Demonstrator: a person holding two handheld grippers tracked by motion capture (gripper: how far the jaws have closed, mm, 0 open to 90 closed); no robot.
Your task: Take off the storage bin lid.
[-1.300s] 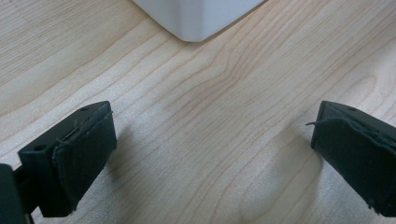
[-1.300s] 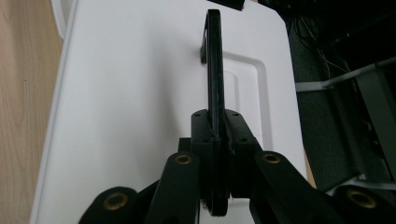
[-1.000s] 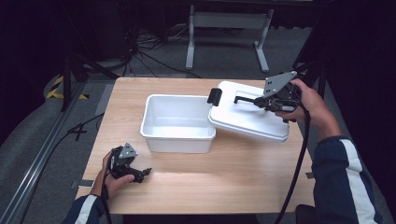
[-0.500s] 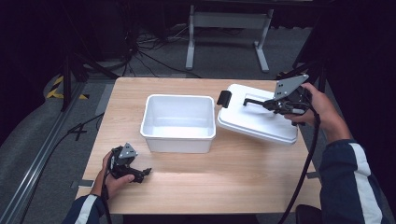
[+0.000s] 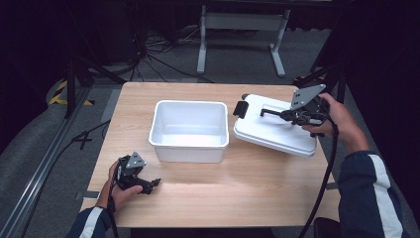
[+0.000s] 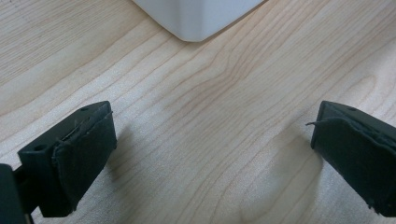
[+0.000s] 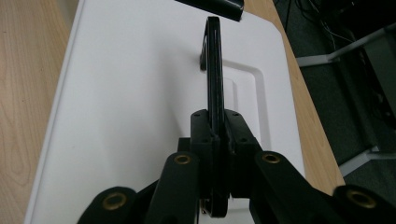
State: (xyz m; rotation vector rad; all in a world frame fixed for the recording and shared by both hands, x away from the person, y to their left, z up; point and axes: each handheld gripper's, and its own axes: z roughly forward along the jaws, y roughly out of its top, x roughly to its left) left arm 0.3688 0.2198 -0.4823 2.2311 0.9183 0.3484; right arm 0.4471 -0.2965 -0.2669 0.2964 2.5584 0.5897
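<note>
Table: light wood top (image 5: 208, 198), takes up the middle and bottom of the frame
Floor: grey (image 5: 163, 64), pretty dim
Cables: black tangle (image 5: 148, 47), upper left
Tape: yellow-black strip (image 5: 62, 94), left edge
Frame: pale metal stand (image 5: 240, 22), top center
Surroundings: dark, basically black, on both sides

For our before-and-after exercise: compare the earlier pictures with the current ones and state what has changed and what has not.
The right gripper, shut on the lid's black handle, carried the white lid rightward off the white tub toward the table's right edge. The tub and the open left gripper stayed put.
</note>
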